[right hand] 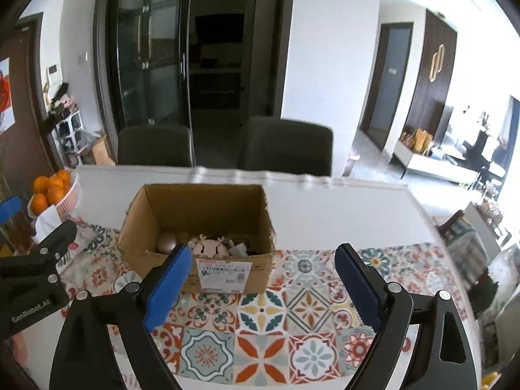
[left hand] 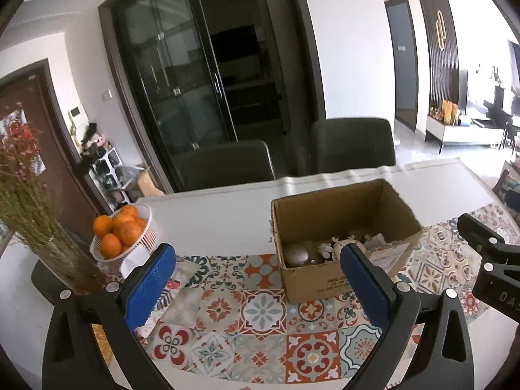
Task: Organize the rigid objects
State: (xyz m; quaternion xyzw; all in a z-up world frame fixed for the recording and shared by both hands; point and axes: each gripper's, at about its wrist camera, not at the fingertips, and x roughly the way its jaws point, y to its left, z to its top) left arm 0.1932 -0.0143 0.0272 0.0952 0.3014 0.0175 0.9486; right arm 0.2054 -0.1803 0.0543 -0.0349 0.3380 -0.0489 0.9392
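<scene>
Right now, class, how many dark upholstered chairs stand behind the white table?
2: the left dark upholstered chair and the right one, side by side beyond the white table; no others visible.

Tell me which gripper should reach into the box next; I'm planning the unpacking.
Probably the right gripper: open and empty, it faces the box nearly head-on, the pink toy just ahead. The left gripper, also open, has the box off to its right.

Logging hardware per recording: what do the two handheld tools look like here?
Both match: the left tool and right tool have black plastic frames, silver screws and blue textured pads. White lettering on the left tool's body reads GenRobot.AI. No cables or sleeves visible.
</scene>
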